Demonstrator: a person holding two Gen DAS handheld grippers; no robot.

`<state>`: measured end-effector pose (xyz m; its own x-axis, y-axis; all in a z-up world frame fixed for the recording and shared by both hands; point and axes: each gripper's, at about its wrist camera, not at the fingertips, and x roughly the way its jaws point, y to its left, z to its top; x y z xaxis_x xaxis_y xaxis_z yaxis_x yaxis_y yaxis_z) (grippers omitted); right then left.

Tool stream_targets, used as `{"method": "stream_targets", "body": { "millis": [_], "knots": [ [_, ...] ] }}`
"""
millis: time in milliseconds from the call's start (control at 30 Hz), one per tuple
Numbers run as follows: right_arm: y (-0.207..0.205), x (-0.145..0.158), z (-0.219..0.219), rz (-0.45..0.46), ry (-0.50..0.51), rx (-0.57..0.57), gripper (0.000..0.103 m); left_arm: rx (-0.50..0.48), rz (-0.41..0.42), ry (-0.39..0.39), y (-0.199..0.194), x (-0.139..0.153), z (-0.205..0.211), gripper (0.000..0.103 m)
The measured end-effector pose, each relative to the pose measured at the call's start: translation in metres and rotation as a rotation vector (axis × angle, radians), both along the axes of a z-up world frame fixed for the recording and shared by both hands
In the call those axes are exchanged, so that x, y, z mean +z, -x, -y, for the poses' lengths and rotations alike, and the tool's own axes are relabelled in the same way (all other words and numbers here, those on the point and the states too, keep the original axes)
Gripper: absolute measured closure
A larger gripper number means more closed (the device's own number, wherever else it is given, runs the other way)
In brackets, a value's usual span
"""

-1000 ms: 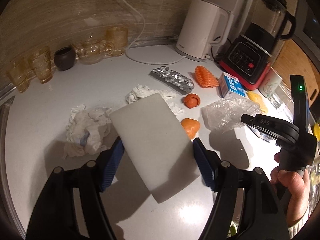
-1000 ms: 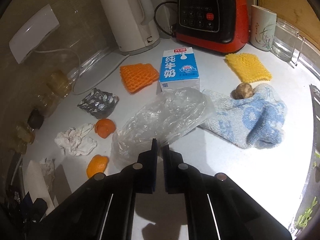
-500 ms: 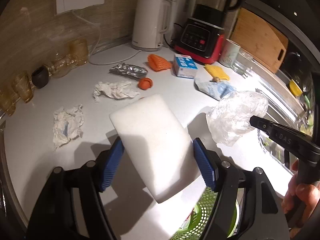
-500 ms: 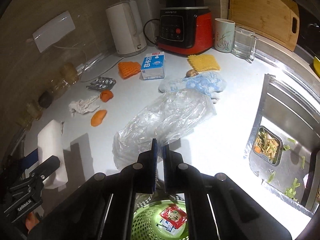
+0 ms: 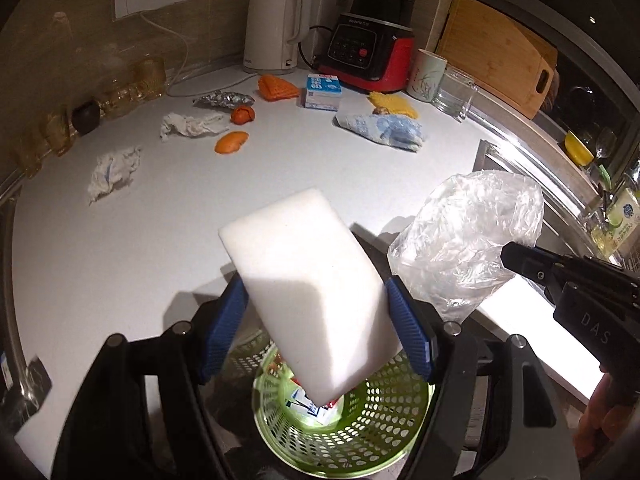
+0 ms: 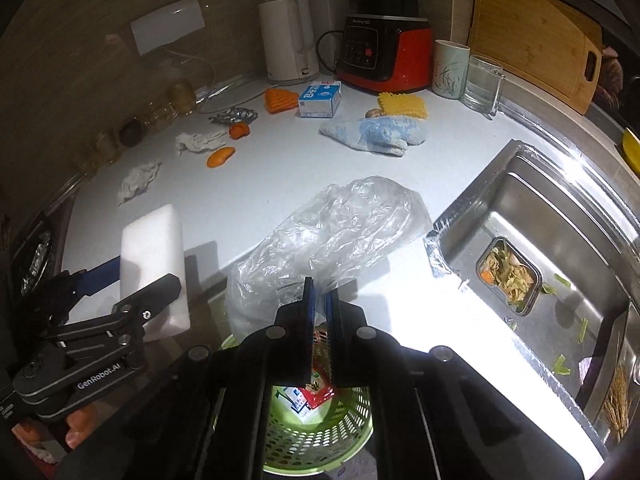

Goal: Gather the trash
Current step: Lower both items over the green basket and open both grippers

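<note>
My left gripper (image 5: pixel 316 320) is shut on a white foam block (image 5: pixel 308 280), its blue pads pressing both long sides. The block hangs tilted above a green perforated trash basket (image 5: pixel 360 440) that holds a few wrappers. My right gripper (image 6: pixel 319 300) is shut on a crumpled clear plastic bag (image 6: pixel 336 228), also over the green basket (image 6: pixel 320 436). In the left wrist view the plastic bag (image 5: pixel 468 236) hangs to the right of the block, with the right gripper (image 5: pixel 508 254) pinching it. The right wrist view shows the foam block (image 6: pixel 154 256) at the left in the left gripper (image 6: pixel 124 276).
On the white counter (image 5: pixel 120 240) lie crumpled tissues (image 5: pixel 114 172), orange peels (image 5: pixel 231 142), a foil wad (image 5: pixel 224 100), a milk carton (image 5: pixel 323 91), orange and yellow nets and a blue cloth (image 5: pixel 384 130). A kettle (image 5: pixel 276 28), blender and cups stand behind. A steel sink (image 6: pixel 540 240) lies right.
Both grippers have pulled back from the counter with the foam block and the plastic bag still held. The green basket has come into view beneath them.
</note>
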<state>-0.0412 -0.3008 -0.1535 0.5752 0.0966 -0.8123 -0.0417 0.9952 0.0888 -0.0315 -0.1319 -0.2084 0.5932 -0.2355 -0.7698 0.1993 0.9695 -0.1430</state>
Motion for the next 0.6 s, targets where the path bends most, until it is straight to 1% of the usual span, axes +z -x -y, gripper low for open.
{"method": "stream_targets", "body": {
  "millis": [200,400,500,600],
  "knots": [
    [0.032,-0.010,0.015,-0.019,0.032,0.028,0.097,-0.012,-0.074,-0.012,0.023,-0.044,0.026,0.034],
    [0.049,-0.025,0.025,-0.046,0.050,0.041,0.097,-0.028,-0.161,-0.007,0.028,-0.088,0.037,0.031],
    [0.051,-0.031,0.029,-0.059,0.053,0.047,0.097,-0.026,-0.193,-0.019,0.029,-0.101,0.040,0.030],
    [0.054,-0.034,0.031,-0.064,0.052,0.058,0.097,-0.024,-0.212,-0.011,0.029,-0.105,0.040,0.027]
  ]
}}
